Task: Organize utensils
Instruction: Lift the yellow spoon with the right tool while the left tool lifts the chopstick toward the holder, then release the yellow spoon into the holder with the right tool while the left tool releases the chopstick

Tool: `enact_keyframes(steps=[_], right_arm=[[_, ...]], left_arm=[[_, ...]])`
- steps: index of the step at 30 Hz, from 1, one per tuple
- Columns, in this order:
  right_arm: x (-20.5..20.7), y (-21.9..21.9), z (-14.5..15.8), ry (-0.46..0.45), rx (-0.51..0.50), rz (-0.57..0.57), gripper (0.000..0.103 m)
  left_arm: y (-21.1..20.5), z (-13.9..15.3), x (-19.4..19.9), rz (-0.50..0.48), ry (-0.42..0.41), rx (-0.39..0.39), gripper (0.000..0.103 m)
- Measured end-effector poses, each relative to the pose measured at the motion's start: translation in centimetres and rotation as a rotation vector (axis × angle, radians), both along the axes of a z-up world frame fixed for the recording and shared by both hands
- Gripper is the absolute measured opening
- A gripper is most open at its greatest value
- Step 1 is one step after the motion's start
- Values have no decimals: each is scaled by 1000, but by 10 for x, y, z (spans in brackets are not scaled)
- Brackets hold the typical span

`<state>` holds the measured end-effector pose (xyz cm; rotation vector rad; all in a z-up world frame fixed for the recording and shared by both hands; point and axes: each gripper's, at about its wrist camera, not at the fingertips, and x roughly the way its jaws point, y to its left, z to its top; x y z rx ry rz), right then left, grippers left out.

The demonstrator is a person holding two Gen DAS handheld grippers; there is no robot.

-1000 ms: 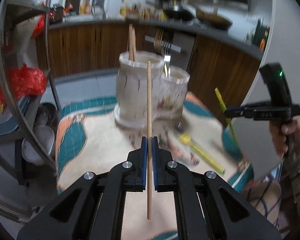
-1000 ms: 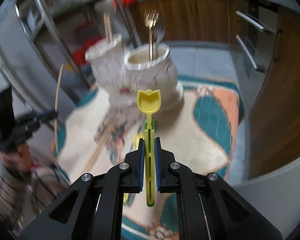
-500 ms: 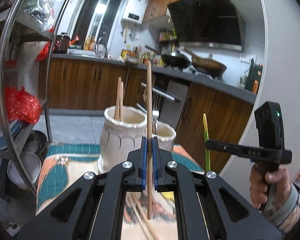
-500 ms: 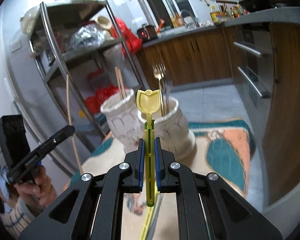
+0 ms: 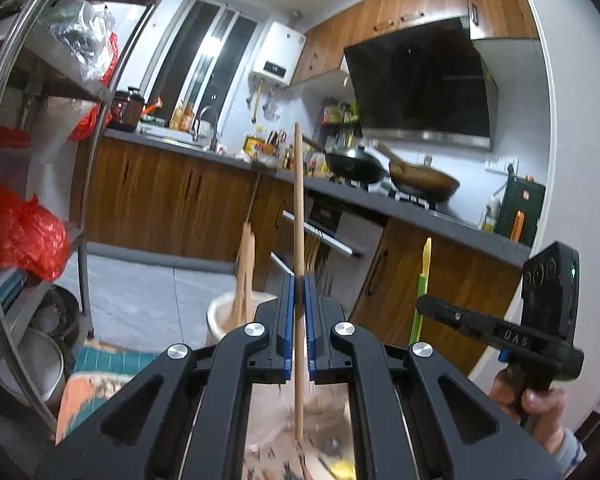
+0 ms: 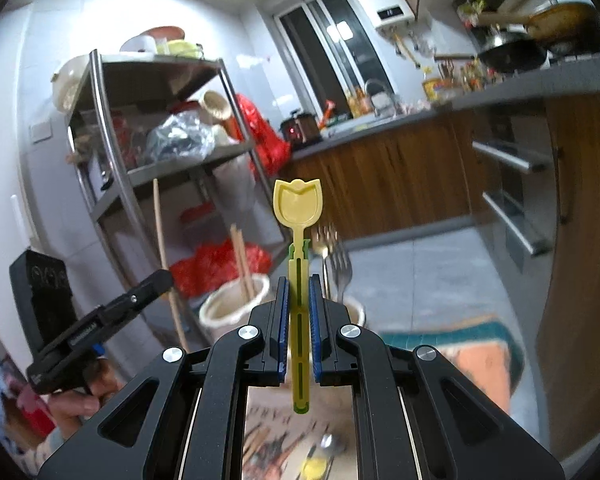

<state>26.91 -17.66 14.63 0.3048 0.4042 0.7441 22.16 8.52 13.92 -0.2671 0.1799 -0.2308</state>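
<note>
We lifted both tools up off the table, so the two white jars that looked big and close a moment ago now sat low under our grippers. On the left, our left gripper (image 5: 299, 292) had its jaws pinched tight on a wooden chopstick (image 5: 298, 216), held straight up above the chopstick jar (image 5: 220, 316), where other chopsticks already stood. On the right, our right gripper (image 6: 299, 292) had its jaws squeezed on the yellow tulip spoon (image 6: 298, 208), just beside the fork jar (image 6: 356, 308) with its forks (image 6: 338, 266), so we think both were ready to drop in next.
</note>
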Motion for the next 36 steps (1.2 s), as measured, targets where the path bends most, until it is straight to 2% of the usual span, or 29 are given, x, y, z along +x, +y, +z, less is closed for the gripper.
enact_keyframes(steps=[9, 19, 31, 36], right_arm=[[28, 30, 3, -55, -37, -31, 10], [43, 52, -17, -49, -134, -67, 10], [35, 66, -38, -27, -221, -50, 10], [34, 69, -43, -12, -238, -46, 10]], left_arm=[[11, 15, 33, 41, -88, -41, 5], [15, 1, 58, 73, -79, -60, 5], [0, -41, 50, 71, -13, 49, 5], [1, -44, 42, 69, -6, 81, 5]])
